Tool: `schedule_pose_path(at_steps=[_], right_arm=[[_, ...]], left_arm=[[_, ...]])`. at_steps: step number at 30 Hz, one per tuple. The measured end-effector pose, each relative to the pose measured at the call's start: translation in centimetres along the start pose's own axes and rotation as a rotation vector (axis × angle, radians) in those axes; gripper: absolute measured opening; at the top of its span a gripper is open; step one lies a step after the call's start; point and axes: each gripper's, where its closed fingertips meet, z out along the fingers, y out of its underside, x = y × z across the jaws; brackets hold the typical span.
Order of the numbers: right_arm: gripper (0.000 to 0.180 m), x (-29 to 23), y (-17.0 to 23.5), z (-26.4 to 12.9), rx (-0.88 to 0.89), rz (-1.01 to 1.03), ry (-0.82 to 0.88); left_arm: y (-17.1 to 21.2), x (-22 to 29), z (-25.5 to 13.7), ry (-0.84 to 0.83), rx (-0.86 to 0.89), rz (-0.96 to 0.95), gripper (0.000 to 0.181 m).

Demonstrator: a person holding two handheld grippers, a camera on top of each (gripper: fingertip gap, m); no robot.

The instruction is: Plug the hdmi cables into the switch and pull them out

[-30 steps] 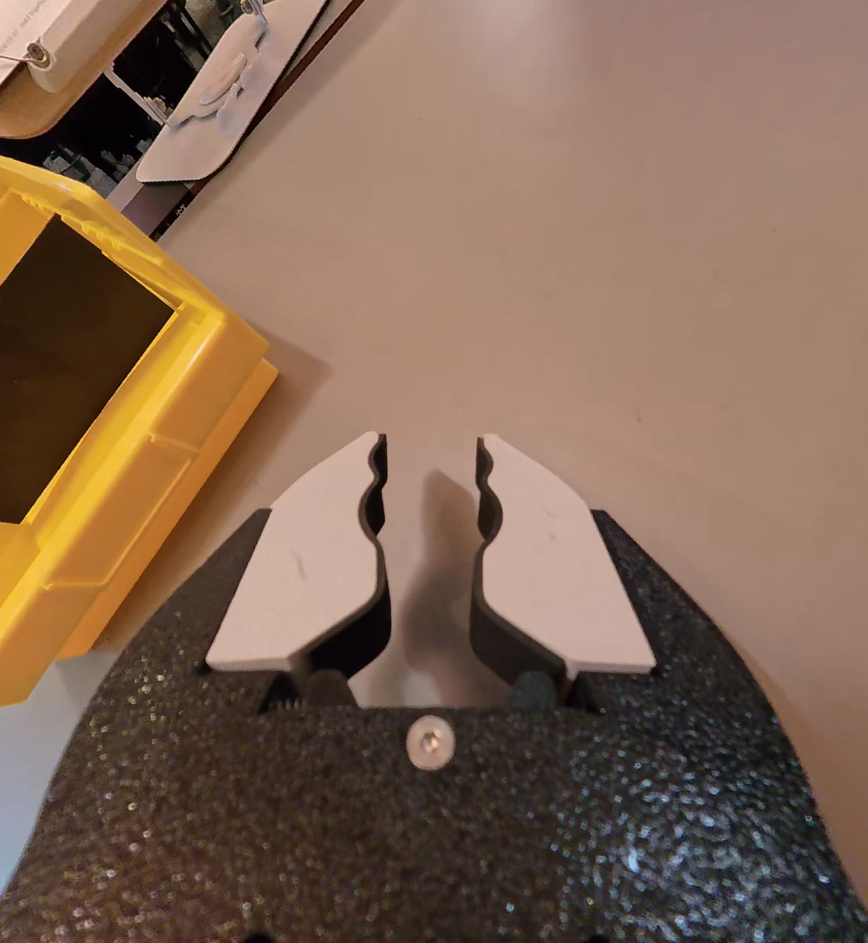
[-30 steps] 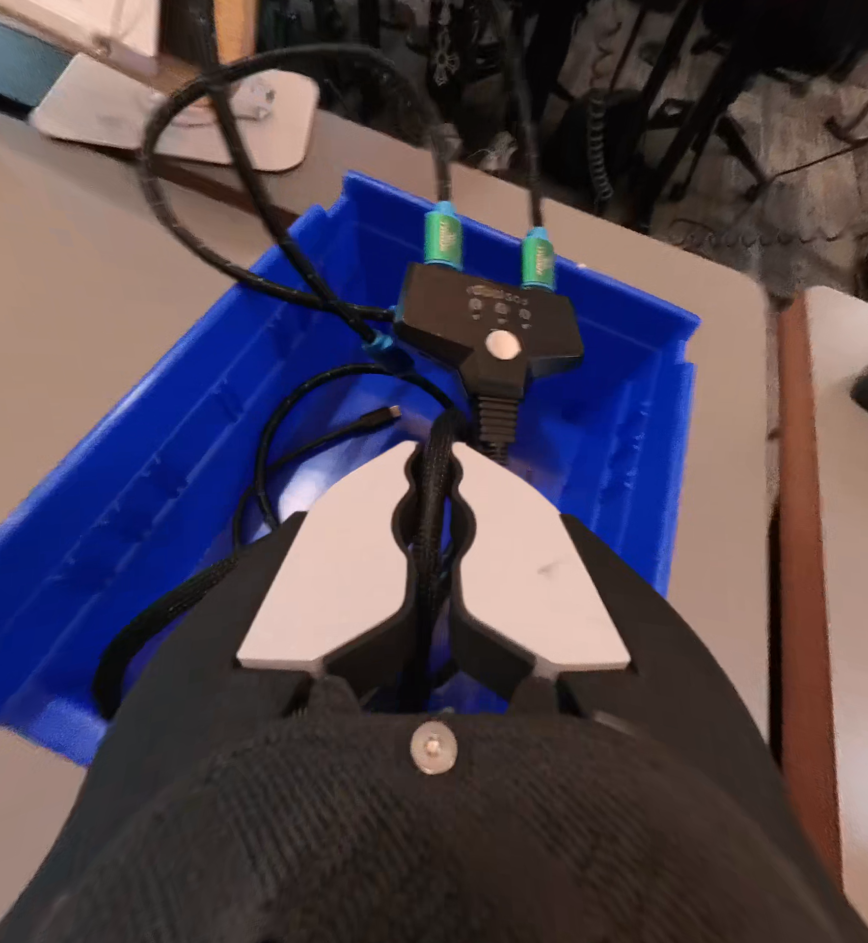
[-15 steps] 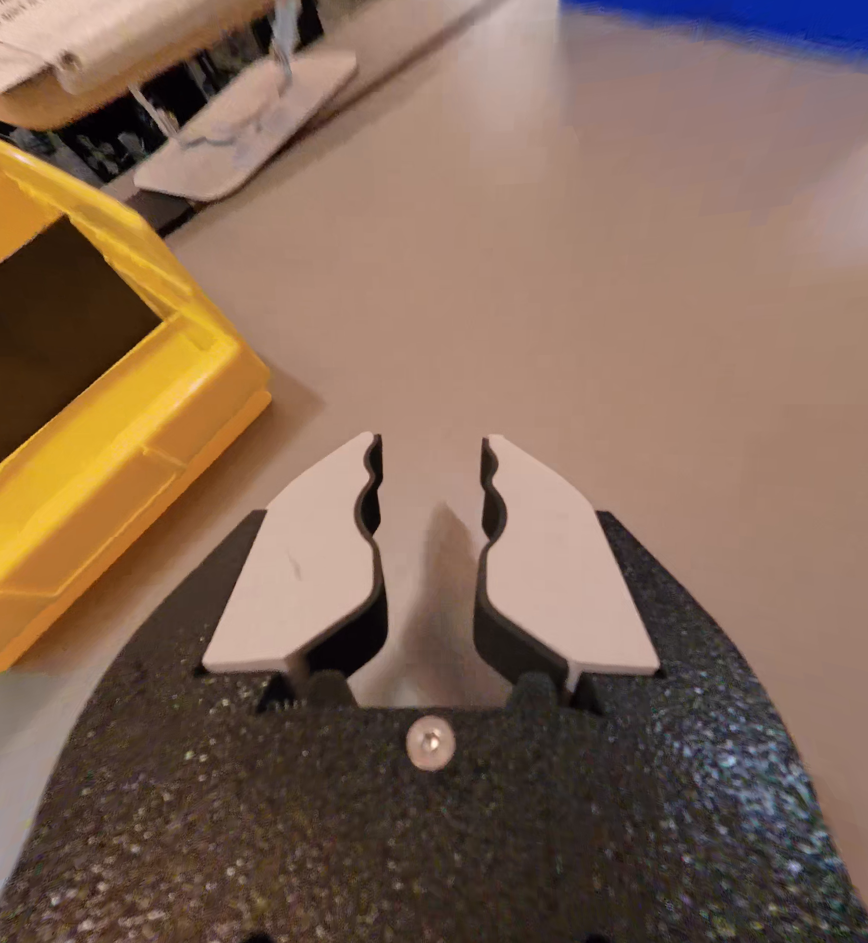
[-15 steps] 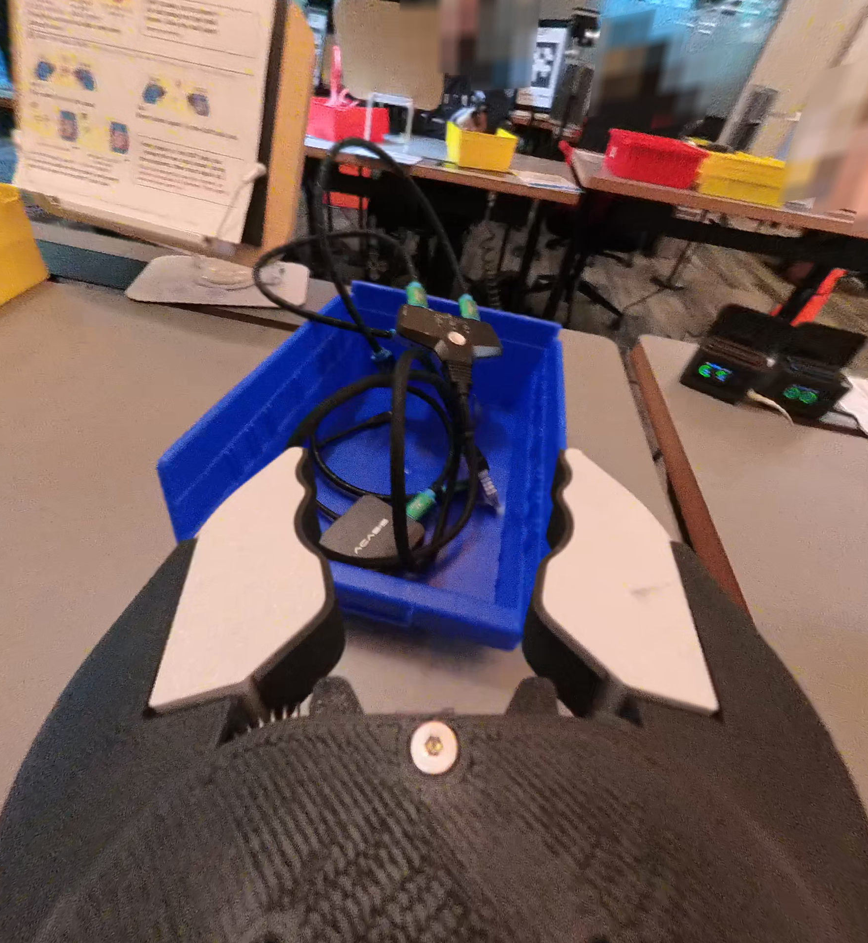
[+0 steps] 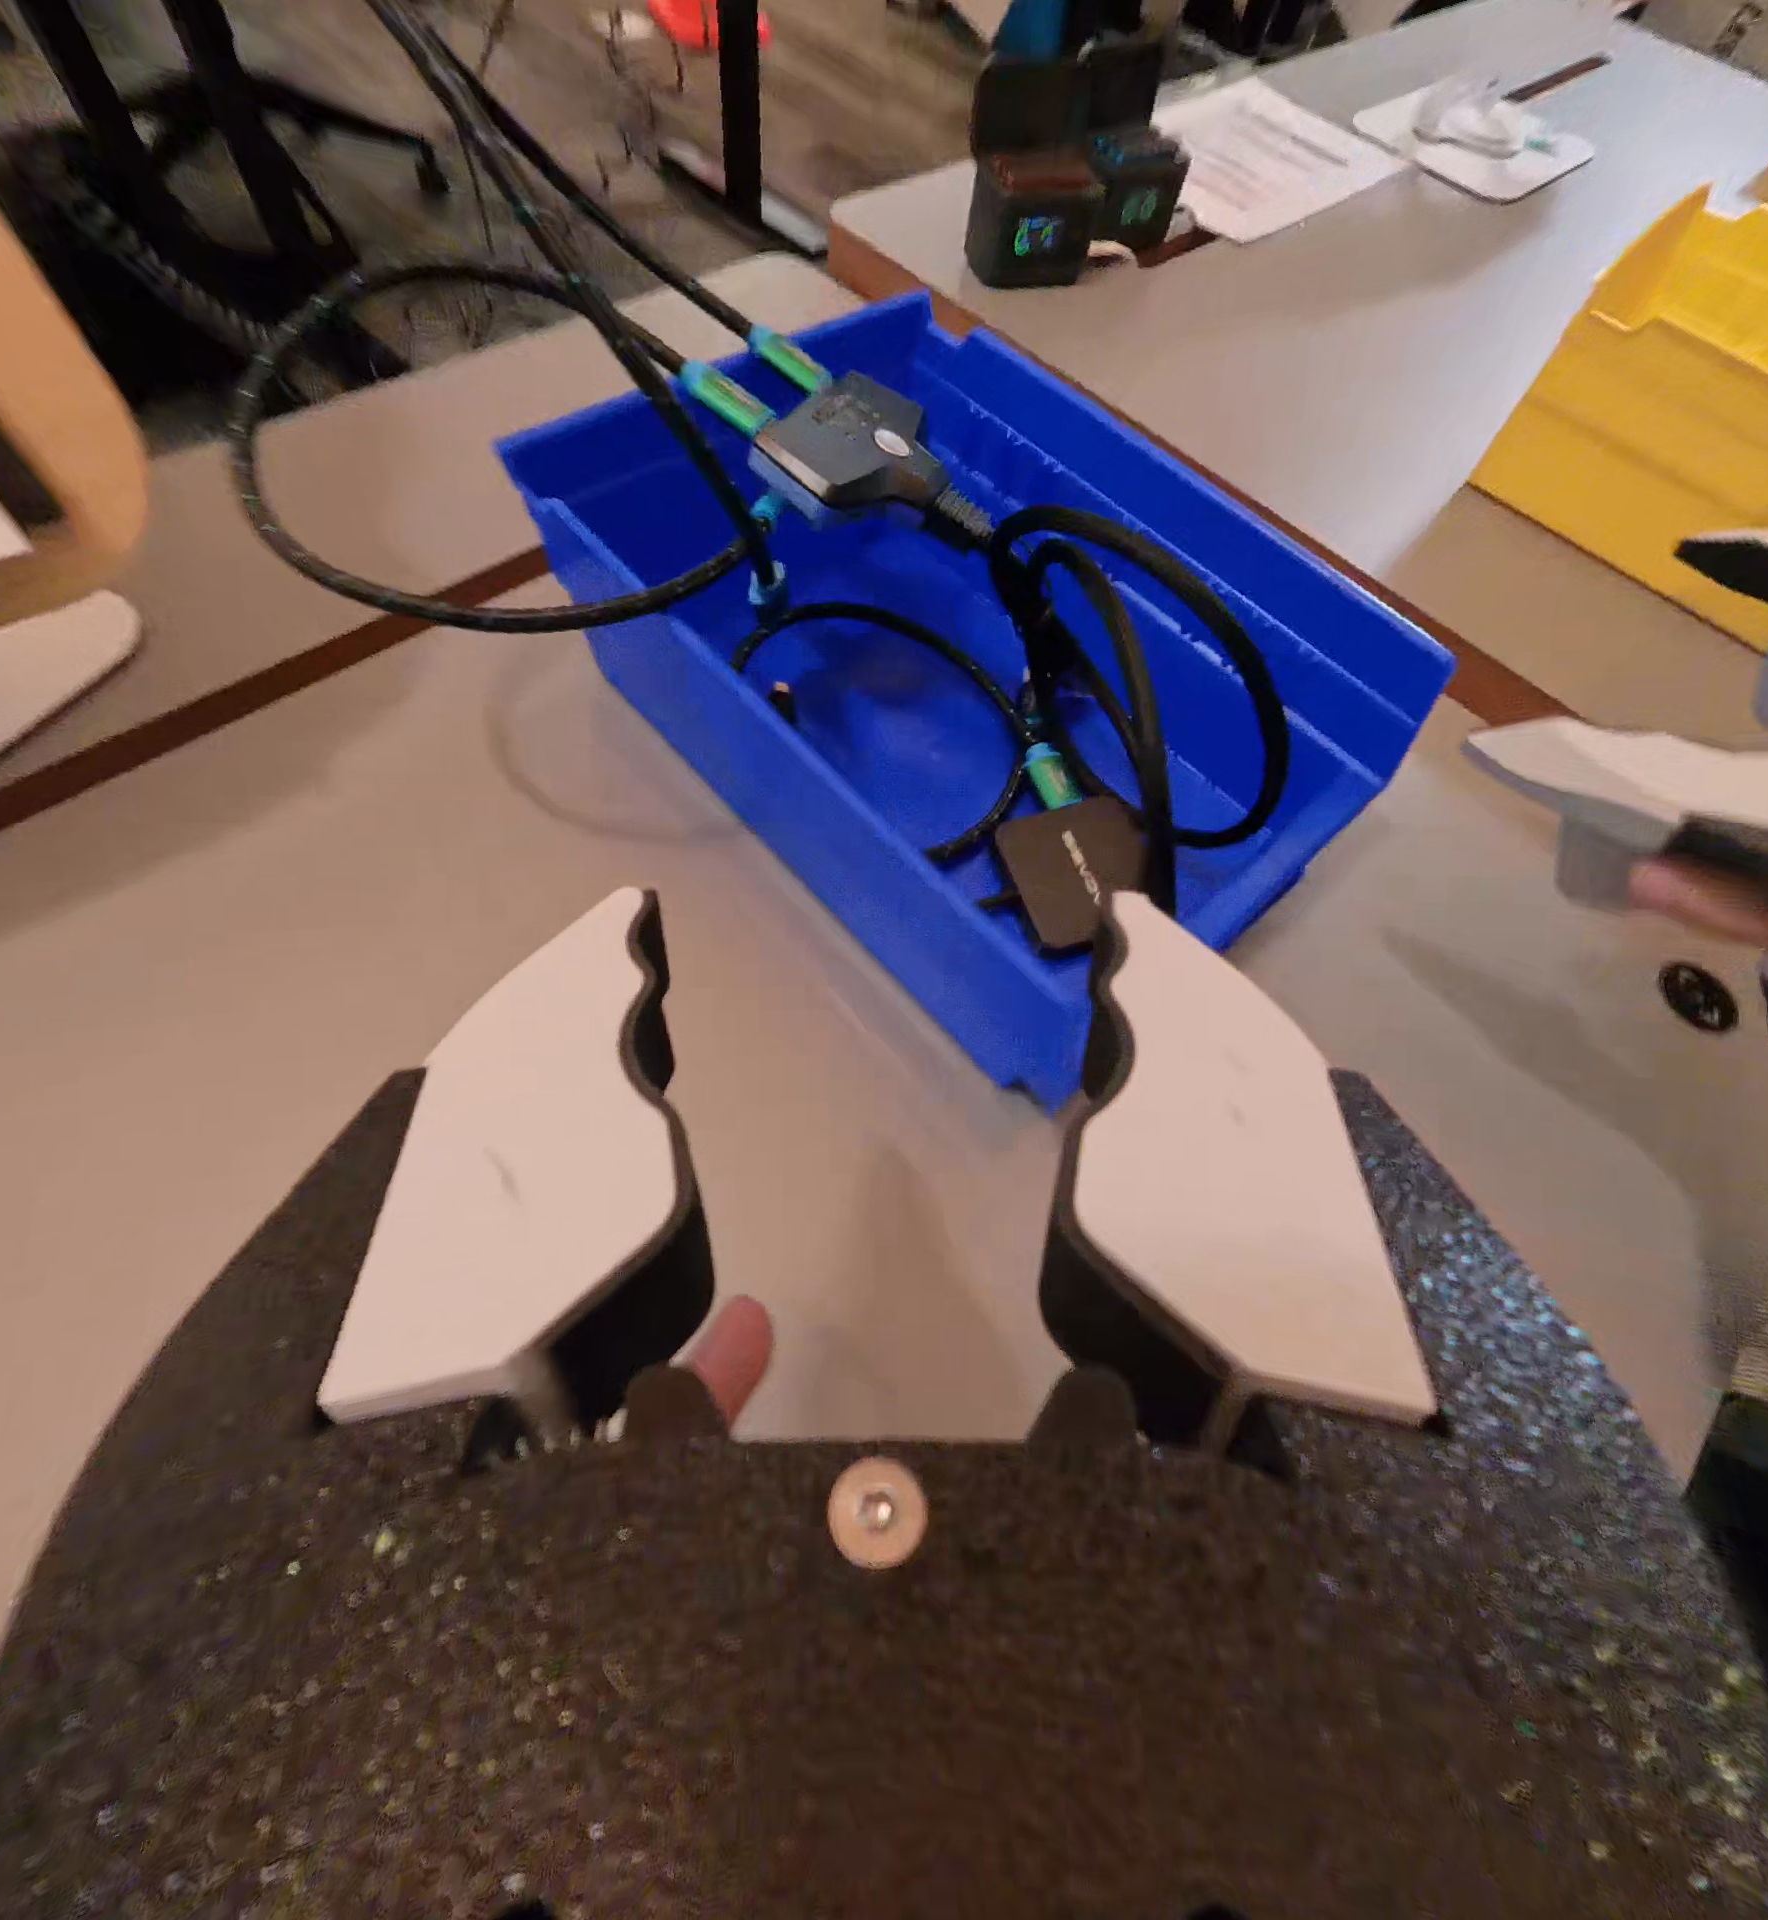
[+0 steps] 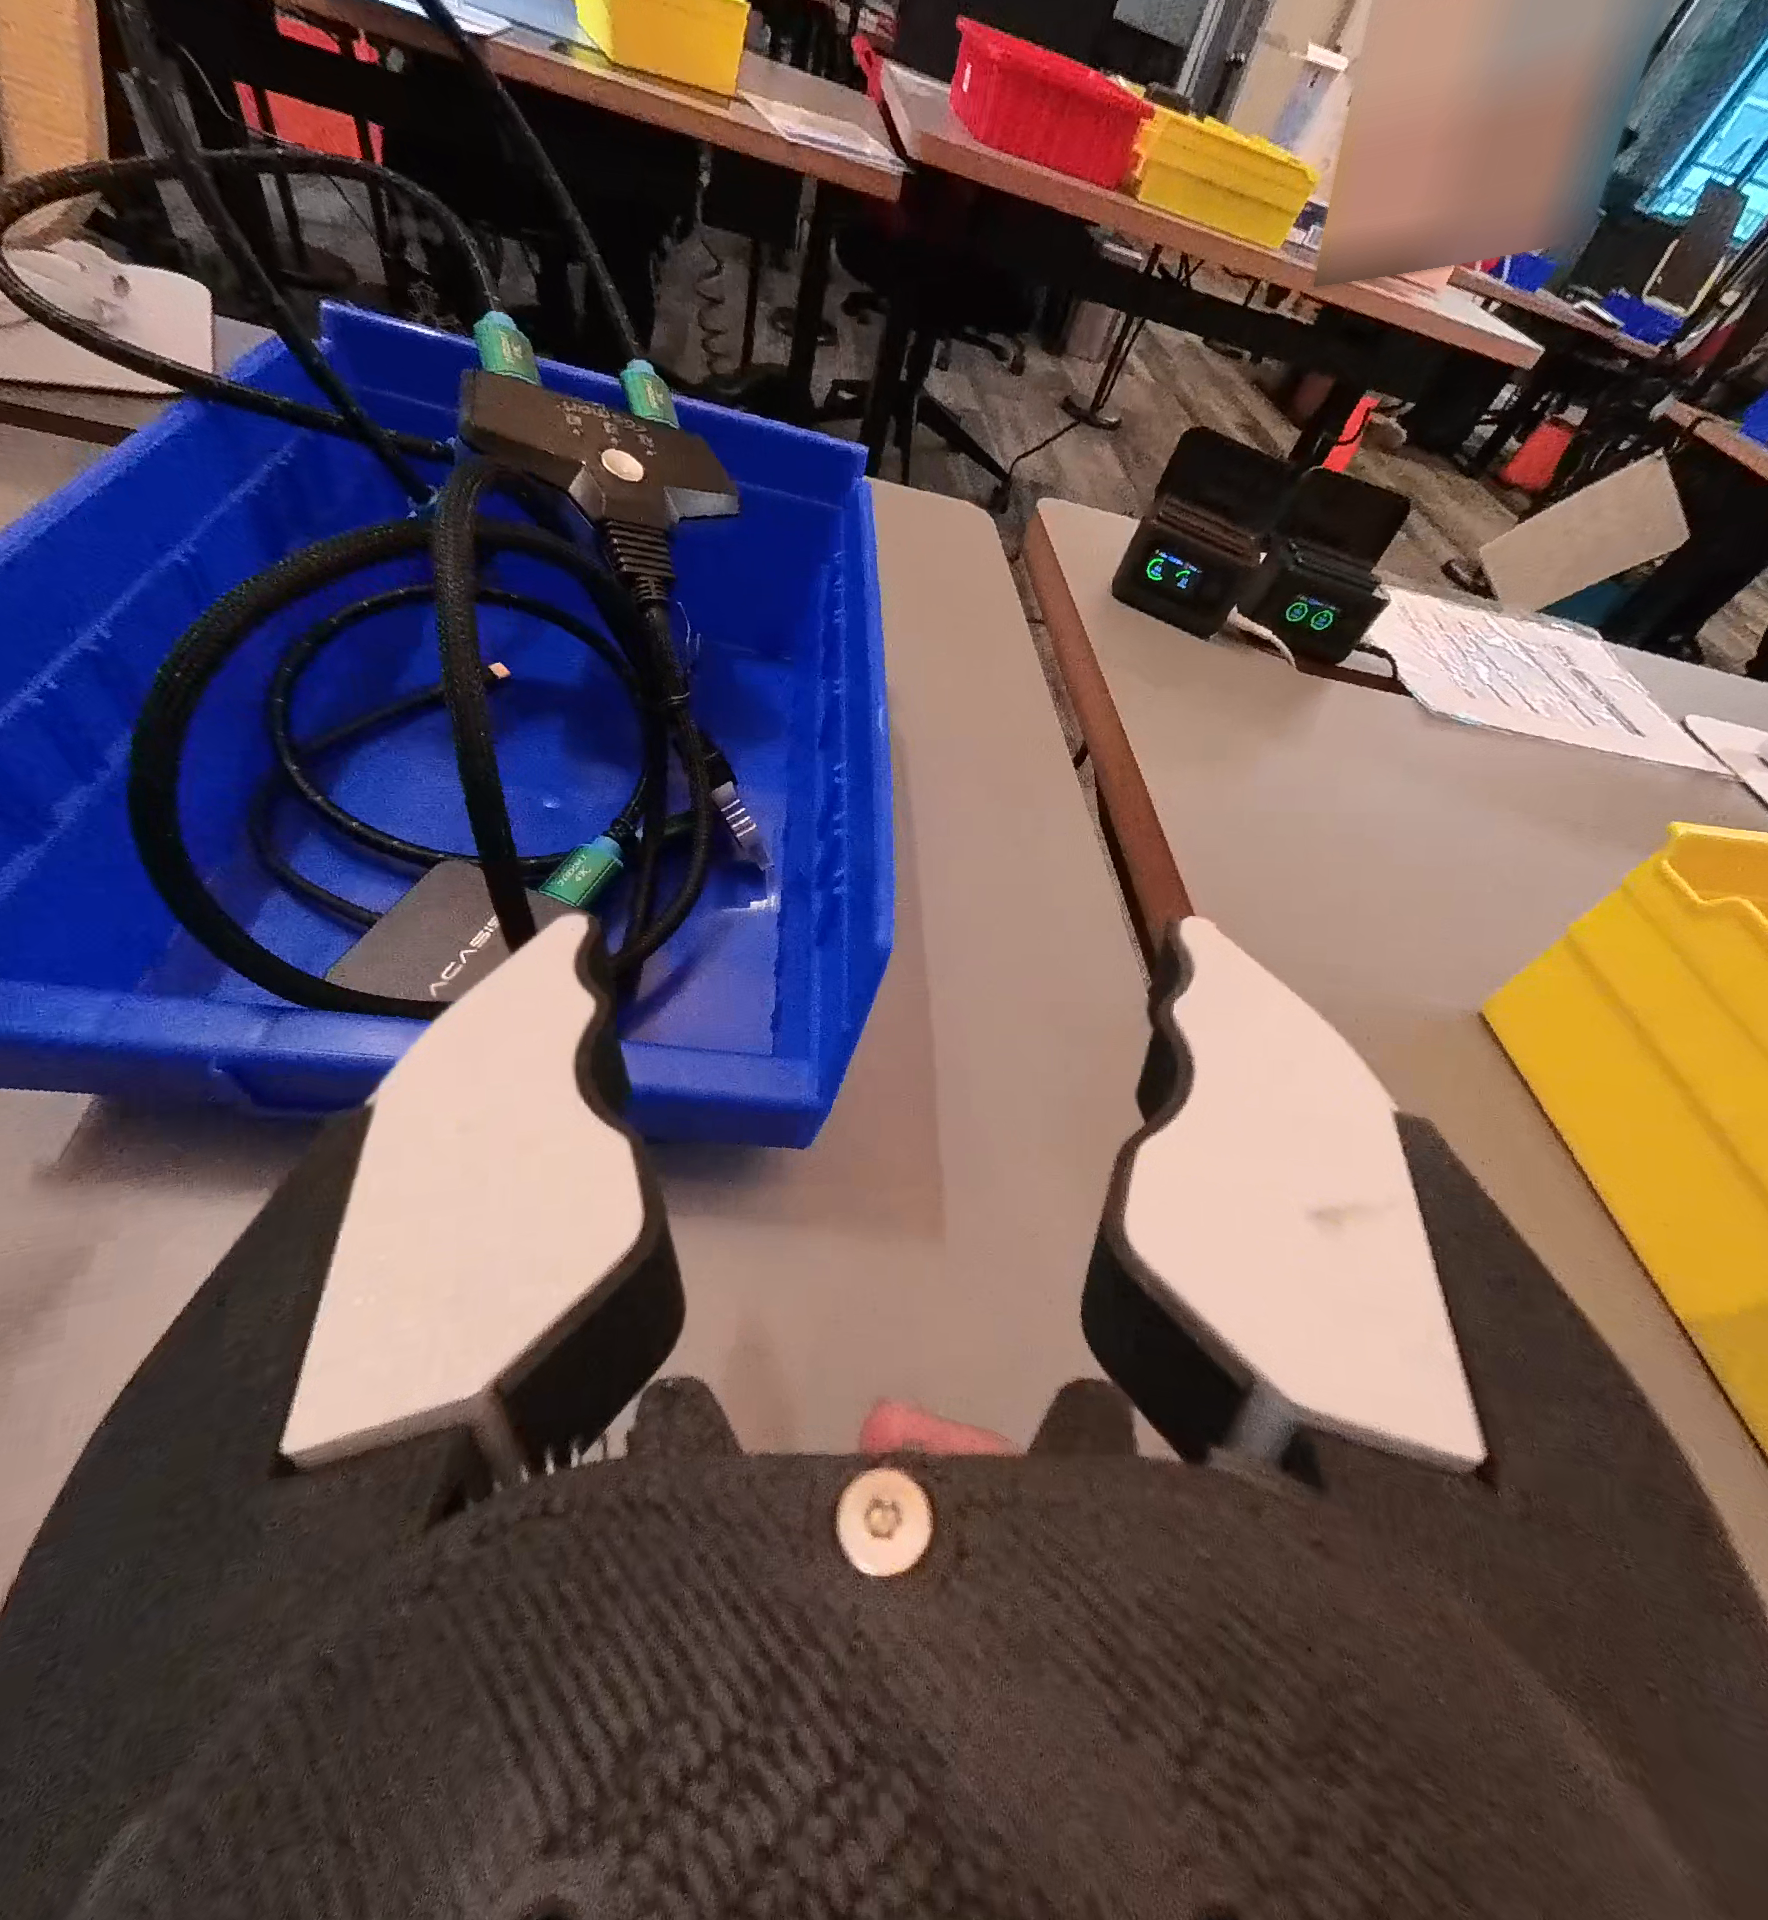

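A black HDMI switch [image 6: 599, 457] rests on the far rim of a blue bin [image 6: 547, 1081], with two green-tipped HDMI cables [image 6: 501, 348] plugged into its back. Its black braided lead [image 6: 464, 665] coils in the bin beside a dark grey adapter box [image 6: 423, 951] with a green plug. The switch [image 5: 849, 442] and bin [image 5: 859, 831] also show in the left wrist view. My left gripper [image 5: 880, 914] is open and empty, just in front of the bin. My right gripper [image 6: 875, 940] is wide open and empty, at the bin's near right corner; it also shows at the right edge of the left wrist view [image 5: 1690, 748].
A yellow bin [image 6: 1690, 1091] stands on the neighbouring table to the right. Two small black devices with green displays [image 6: 1244, 566] and papers [image 6: 1524, 675] lie beyond it. A white stand base [image 5: 18, 665] sits left of the blue bin. Tables with red and yellow bins stand behind.
My right gripper let go of the braided lead, opened wide and pulled back from the bin. My left gripper swung right from the yellow bin to face the blue bin and opened wider.
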Motion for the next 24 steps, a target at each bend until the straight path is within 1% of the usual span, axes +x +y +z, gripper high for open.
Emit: schedule_pose_path(at_steps=[2,5,8,11,13,15,16,17,18,21,24], right_arm=[[0.097,0.1,0.3,0.1,-0.013,-0.018,0.000],[0.096,0.1,0.8,0.4,-0.032,-0.036,0.000],[0.093,-0.2,0.8,0.7,-0.032,-0.038,-0.018],[0.091,-0.8,0.8,0.9,-0.024,-0.043,-0.049],[0.090,-1.3,0.5,1.0,-0.016,-0.041,-0.064],[0.090,-1.9,0.2,1.0,-0.007,-0.047,-0.087],[0.090,-2.2,0.0,0.9,0.000,-0.051,-0.098],[0.089,-2.4,-0.2,0.8,0.009,-0.060,-0.103],[0.089,-2.5,-0.5,0.7,0.017,-0.071,-0.102],[0.086,-2.6,-1.6,0.0,0.062,-0.085,-0.105],[0.083,-3.0,-3.2,-1.0,0.119,-0.036,-0.136]], left_arm=[[-0.2,0.3,2.9,-0.021,-0.079,-0.028,0.079],[0.3,-0.6,6.5,-0.106,-0.189,-0.053,0.080],[1.6,-1.7,9.3,-0.171,-0.299,-0.085,0.080],[3.0,-2.3,11.6,-0.207,-0.363,-0.093,0.080],[4.3,-2.9,12.8,-0.245,-0.419,-0.046,0.076],[5.8,-2.8,13.8,-0.222,-0.476,-0.017,0.054],[6.3,-3.1,14.1,-0.219,-0.483,-0.008,0.043],[6.3,-3.6,14.1,-0.215,-0.454,-0.033,0.032],[6.3,-3.9,14.0,-0.191,-0.432,-0.072,0.028],[7.1,-5.7,12.0,-0.172,-0.453,-0.016,0.026],[9.2,-7.5,8.2,-0.126,-0.449,0.010,0.026]])
